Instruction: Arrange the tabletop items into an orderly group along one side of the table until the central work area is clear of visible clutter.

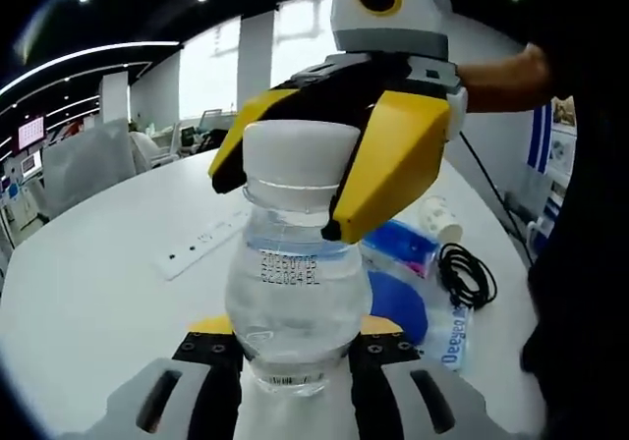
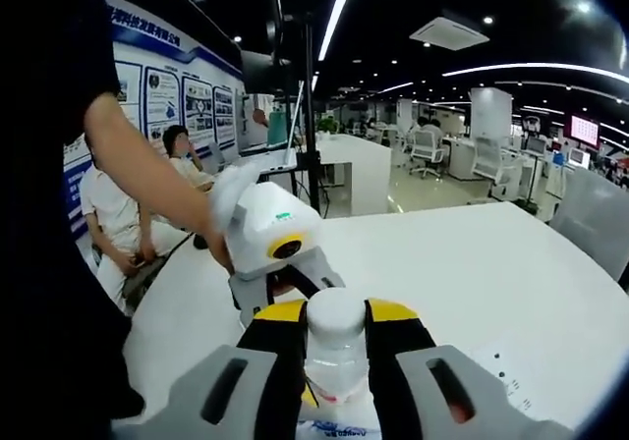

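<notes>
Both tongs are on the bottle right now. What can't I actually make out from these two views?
- Left gripper view: the bottle covers the table behind it and part of the blue packet; packet lettering is cut off.
- Left gripper view: the right tongs hide the cap's sides, so grip contact is unclear.
- Right gripper view: below the white cap, the bottle body is hidden by the tongs.
- Right gripper view: the power strip is tiny at the edge.

Water bottle [image 1: 298,293] print: two lines of date code, "20260705" and "522024 BL", digits uncertain.
Blue-and-white packet [image 1: 454,337] lettering: "Deegeo", partly cut off.
Wall posters [image 2: 177,101]: text too small to read.
</notes>
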